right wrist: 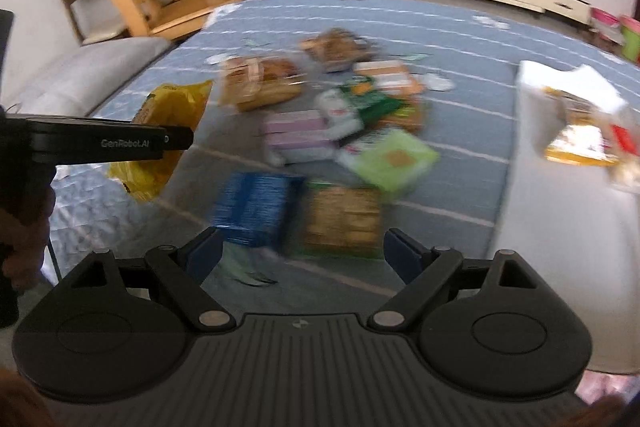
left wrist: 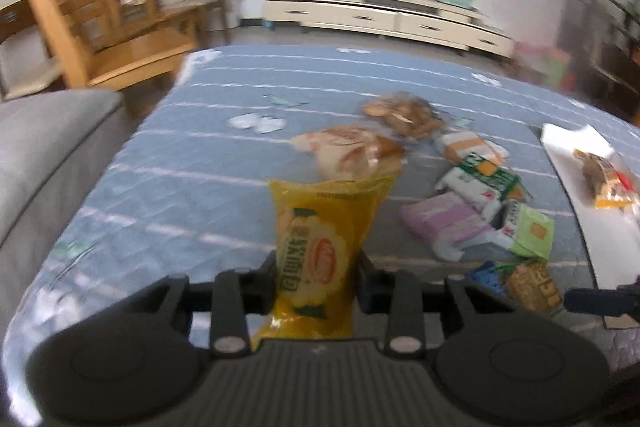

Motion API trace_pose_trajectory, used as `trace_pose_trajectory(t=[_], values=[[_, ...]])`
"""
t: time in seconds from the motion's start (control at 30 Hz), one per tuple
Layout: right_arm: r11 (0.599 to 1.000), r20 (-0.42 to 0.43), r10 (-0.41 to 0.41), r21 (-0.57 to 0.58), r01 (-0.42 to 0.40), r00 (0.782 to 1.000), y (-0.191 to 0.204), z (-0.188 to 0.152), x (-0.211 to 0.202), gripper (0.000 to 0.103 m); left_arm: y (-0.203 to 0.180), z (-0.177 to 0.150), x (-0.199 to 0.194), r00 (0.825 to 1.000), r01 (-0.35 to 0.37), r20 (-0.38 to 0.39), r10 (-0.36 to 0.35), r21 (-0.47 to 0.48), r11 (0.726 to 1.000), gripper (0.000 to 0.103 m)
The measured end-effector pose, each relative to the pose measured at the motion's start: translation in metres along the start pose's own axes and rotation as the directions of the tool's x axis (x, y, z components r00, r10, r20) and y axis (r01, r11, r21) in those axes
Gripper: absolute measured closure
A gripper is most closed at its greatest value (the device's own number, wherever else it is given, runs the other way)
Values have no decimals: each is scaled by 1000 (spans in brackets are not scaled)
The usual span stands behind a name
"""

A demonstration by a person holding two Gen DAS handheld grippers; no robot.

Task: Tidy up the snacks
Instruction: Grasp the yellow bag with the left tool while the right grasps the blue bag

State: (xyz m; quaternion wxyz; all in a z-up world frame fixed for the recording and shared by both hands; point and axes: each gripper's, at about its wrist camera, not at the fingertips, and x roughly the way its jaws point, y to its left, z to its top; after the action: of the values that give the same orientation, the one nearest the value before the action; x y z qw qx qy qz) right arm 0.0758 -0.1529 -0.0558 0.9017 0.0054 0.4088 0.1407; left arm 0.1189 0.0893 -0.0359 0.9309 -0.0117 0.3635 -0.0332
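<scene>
My left gripper (left wrist: 316, 277) is shut on a yellow snack packet (left wrist: 320, 247), which stands upright between the pads above the blue quilted bed cover (left wrist: 180, 167). The same yellow packet (right wrist: 164, 143) shows at the left of the right wrist view, behind the other gripper's black body. A heap of snacks lies on the cover: a bread bag (left wrist: 348, 151), a purple pack (left wrist: 444, 223), a light green pack (left wrist: 532, 231). My right gripper (right wrist: 302, 253) stands open over a blue pack (right wrist: 256, 207) and a brown-green pack (right wrist: 344, 219), touching neither.
A white sheet (left wrist: 580, 187) at the right holds an orange-and-clear snack bag (left wrist: 604, 179). A grey sofa (left wrist: 44, 155) borders the bed on the left, with wooden chairs (left wrist: 104, 27) behind. A cream cabinet (left wrist: 380, 19) lines the far wall.
</scene>
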Motion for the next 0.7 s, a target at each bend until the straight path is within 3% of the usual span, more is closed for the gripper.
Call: trace_pose_trajectory(t=[0.13, 0.27, 0.33, 0.5, 0.7], values=[[1000, -19, 21, -21, -21, 1000, 14, 8, 18, 0, 8, -10, -12, 999, -55, 0, 55, -29, 998, 68], [997, -20, -33, -66, 32, 999, 26, 16, 35, 1, 12, -16, -17, 997, -78, -6, 78, -65, 995, 68], [996, -47, -49, -78, 45, 998, 31, 20, 42, 42, 12, -18, -19, 997, -80, -6, 80, -70, 994, 68], [994, -22, -63, -96, 60, 998, 28, 14, 39, 45, 7, -24, -25, 998, -65, -4, 65, -82, 995, 68], [995, 64, -62, -78, 67, 996, 23, 16, 2, 45, -9, -26, -38, 999, -44, 13, 45, -70, 997, 68]])
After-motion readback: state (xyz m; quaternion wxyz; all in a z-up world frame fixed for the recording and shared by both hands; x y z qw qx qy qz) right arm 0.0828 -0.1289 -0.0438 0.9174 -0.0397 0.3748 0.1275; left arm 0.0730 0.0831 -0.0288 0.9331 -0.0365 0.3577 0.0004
